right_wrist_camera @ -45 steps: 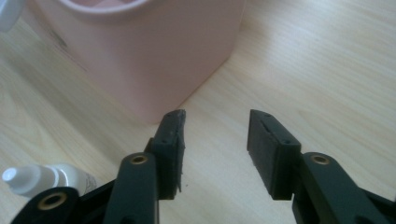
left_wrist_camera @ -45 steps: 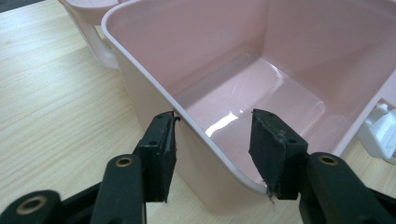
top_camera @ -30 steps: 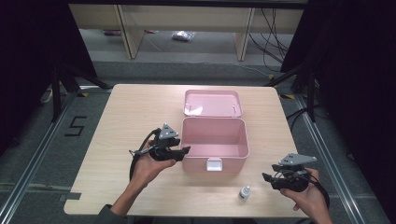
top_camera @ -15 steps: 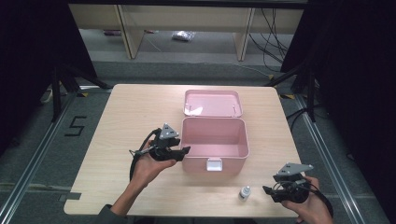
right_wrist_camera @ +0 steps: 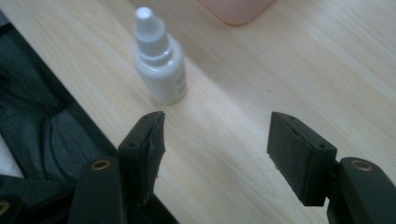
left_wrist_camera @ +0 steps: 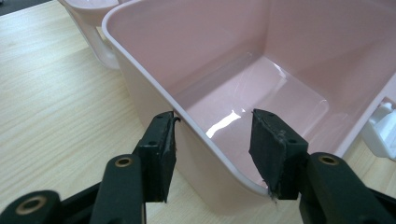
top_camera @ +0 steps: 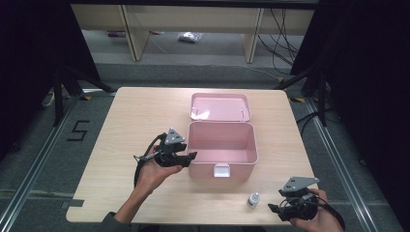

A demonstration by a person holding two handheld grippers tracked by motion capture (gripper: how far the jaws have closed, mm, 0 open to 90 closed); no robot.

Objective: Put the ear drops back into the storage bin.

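Left tongs (left_wrist_camera: 212, 149) straddle the box (left_wrist_camera: 243, 70) wall, not pressing it. Right tongs (right_wrist_camera: 215, 154), just opening wider, empty, face the upright bottle (right_wrist_camera: 159, 70) on the table (right_wrist_camera: 289, 70).

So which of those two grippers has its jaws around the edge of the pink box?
The left gripper: its jaws straddle the pink box's near-left wall, one inside, one outside. The right gripper is open over bare table, near the small white bottle.

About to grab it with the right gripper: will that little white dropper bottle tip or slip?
The dropper bottle stands upright, narrow and tall, so a nudge would probably tip it. It looks like smooth plastic, likely light and a bit slippery. The right gripper is open, short of it.
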